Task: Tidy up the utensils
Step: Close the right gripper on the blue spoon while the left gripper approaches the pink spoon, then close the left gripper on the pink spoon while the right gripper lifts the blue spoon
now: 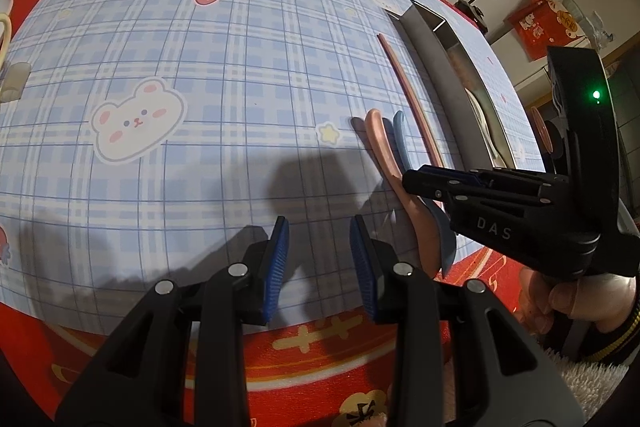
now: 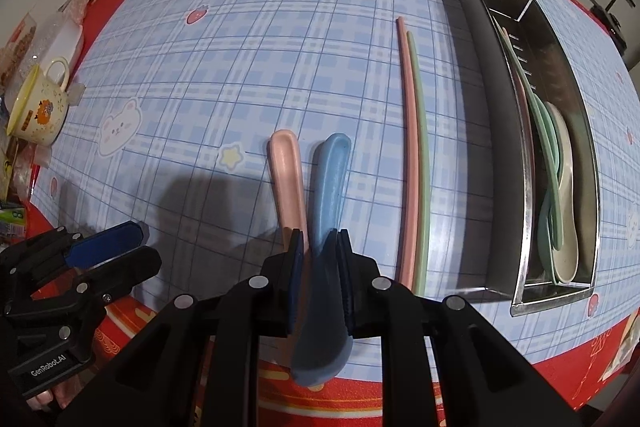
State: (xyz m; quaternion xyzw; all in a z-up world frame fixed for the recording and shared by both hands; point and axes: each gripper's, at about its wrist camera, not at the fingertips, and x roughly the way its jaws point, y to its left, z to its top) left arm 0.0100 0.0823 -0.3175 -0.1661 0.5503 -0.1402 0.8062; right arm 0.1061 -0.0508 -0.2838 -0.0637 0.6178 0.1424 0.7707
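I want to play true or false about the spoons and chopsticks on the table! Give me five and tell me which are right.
1. The right gripper has its jaws around the blue spoon. True.
2. The pink spoon is inside the metal tray. False: it lies on the tablecloth beside the blue spoon.
3. The left gripper is holding a chopstick. False: nothing is between its jaws.
4. A pink chopstick and a green chopstick lie side by side on the cloth. True.
5. The tray is empty. False: utensils already lie in it, among them a green spoon and a cream spoon.
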